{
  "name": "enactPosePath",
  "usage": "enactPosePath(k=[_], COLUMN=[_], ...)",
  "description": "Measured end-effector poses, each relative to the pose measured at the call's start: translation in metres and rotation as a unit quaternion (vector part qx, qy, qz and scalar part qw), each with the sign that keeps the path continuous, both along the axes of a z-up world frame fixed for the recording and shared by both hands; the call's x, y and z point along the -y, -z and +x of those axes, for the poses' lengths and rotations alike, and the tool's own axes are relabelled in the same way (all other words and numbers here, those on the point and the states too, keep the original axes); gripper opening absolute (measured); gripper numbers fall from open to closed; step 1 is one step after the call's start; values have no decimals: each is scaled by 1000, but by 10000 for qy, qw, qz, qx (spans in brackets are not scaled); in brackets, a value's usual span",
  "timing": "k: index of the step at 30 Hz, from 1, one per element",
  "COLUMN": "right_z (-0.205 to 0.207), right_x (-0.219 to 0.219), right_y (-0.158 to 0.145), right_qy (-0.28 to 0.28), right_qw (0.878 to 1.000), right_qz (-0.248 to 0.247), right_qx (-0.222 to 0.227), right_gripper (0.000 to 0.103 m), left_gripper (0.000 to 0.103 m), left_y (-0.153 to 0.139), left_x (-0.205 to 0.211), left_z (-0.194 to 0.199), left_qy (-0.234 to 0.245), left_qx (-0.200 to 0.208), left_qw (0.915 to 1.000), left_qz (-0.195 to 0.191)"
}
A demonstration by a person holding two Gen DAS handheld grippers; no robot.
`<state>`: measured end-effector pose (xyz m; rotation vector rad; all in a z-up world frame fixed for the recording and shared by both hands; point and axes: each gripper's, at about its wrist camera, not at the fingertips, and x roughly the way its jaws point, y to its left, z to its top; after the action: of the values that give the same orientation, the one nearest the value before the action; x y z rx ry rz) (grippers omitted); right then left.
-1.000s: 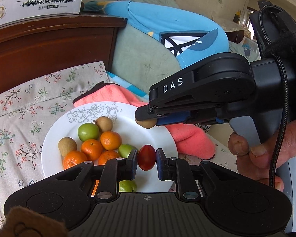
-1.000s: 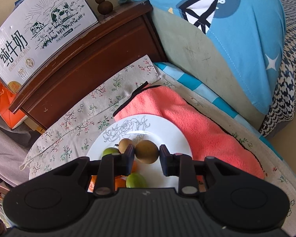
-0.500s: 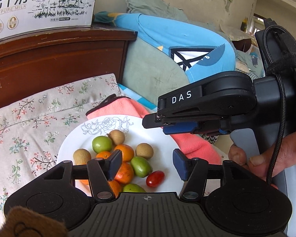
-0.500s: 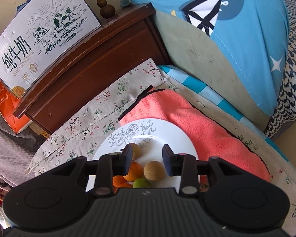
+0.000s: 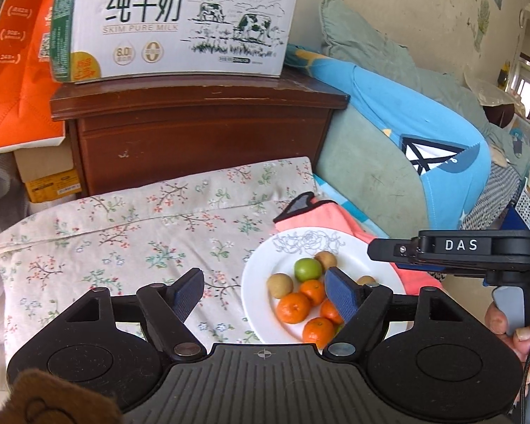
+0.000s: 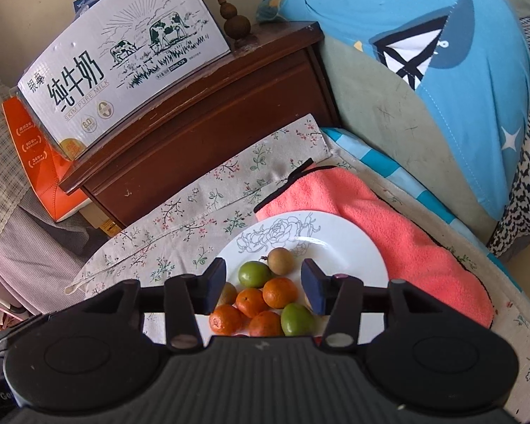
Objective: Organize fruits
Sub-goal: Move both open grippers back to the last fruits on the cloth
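Note:
A white plate [image 5: 258,304] [image 6: 357,243] with a grey rose print lies on the floral cloth and holds several small oranges [image 5: 293,307] [image 6: 280,292], green fruits [image 5: 307,269] [image 6: 254,274] and brown longans [image 5: 280,284] [image 6: 280,260]. My left gripper [image 5: 265,291] hovers above the plate's left rim, its jaws opening with nothing between them. My right gripper [image 6: 264,284] [image 5: 374,247] hangs over the fruit pile, its jaws also opening and nothing gripped; in the left wrist view it shows from the side at the plate's right, held by a hand [image 5: 512,325].
A pink towel [image 6: 388,226] lies under the plate's far right side. Behind stand a dark wooden cabinet [image 5: 201,134] carrying a milk carton box [image 5: 173,21], an orange box [image 5: 17,70] and blue and green cushions [image 6: 441,70].
Both grippers let go of their fruit onto the plate: the left dropped a red tomato, the right a brown longan. Both opened and drew up and back, the left shifting left of the plate.

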<state>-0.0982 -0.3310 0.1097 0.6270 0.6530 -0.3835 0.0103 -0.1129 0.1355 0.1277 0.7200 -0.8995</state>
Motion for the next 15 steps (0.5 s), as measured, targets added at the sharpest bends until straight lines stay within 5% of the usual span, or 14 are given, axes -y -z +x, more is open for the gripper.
enactPosePath(k=[15], right_z=[4], right_x=[-99], right_y=[9], right_qy=[-1207], right_qw=[9924], right_qz=[-198], right_qx=[-93], right_gripper=[49], left_gripper=[78], left_y=[11], left_x=[-77], left_z=[21], left_qy=[-883], left_qx=[-279], left_qw=[9949], left_qz=[395])
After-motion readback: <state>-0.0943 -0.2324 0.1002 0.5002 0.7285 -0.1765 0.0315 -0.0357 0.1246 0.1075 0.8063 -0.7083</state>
